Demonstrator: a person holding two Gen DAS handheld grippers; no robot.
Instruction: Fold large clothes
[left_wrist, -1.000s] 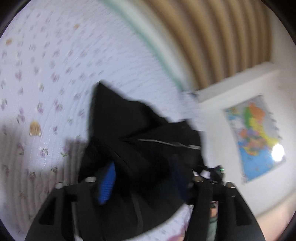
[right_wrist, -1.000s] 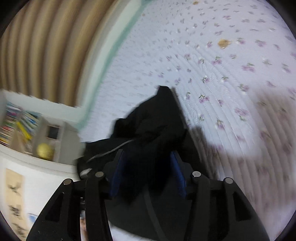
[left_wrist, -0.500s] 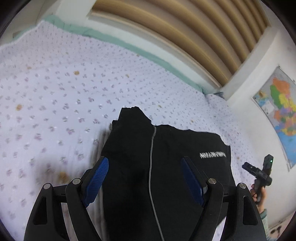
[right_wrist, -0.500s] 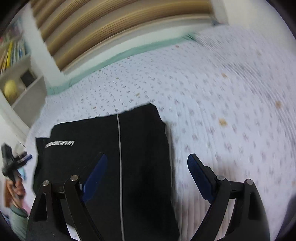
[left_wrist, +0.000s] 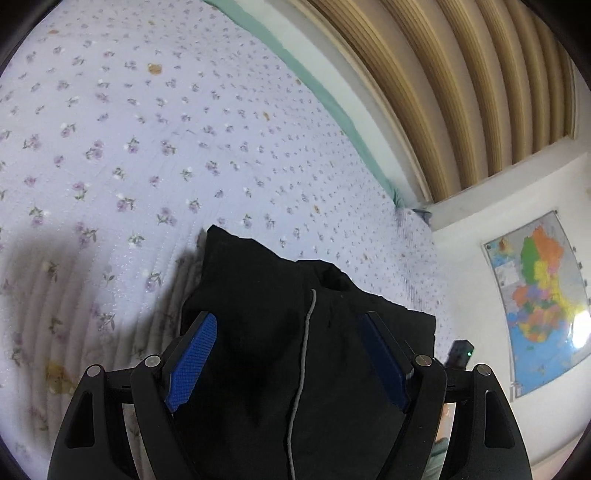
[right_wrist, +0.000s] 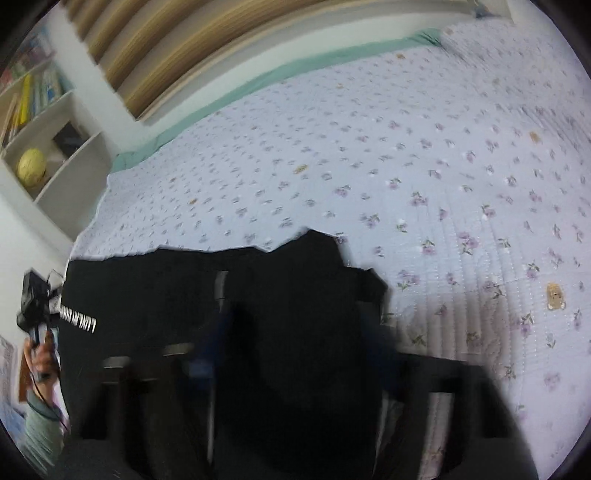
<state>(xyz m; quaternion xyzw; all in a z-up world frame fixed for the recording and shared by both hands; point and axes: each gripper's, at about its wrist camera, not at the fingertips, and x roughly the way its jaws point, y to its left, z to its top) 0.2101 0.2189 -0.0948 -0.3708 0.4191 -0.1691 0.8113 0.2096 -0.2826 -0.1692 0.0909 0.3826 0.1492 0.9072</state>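
Black garment (left_wrist: 295, 369) fills the wide left tongs (left_wrist: 286, 354); right view (blurred) adds white lettering (right_wrist: 79, 320), right tongs' (right_wrist: 295, 332) spread unreadable.

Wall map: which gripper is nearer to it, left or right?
Right. The left wrist view shows the right gripper between the left gripper and the wall map, at the black garment's map-side edge. The left gripper straddles the garment farther from it.

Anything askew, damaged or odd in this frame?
Nothing damaged or spilled. The black garment lies bunched and uneven on the floral bedspread, its top edge jagged, between the left tool's open fingers. The right-wrist view is motion-blurred.
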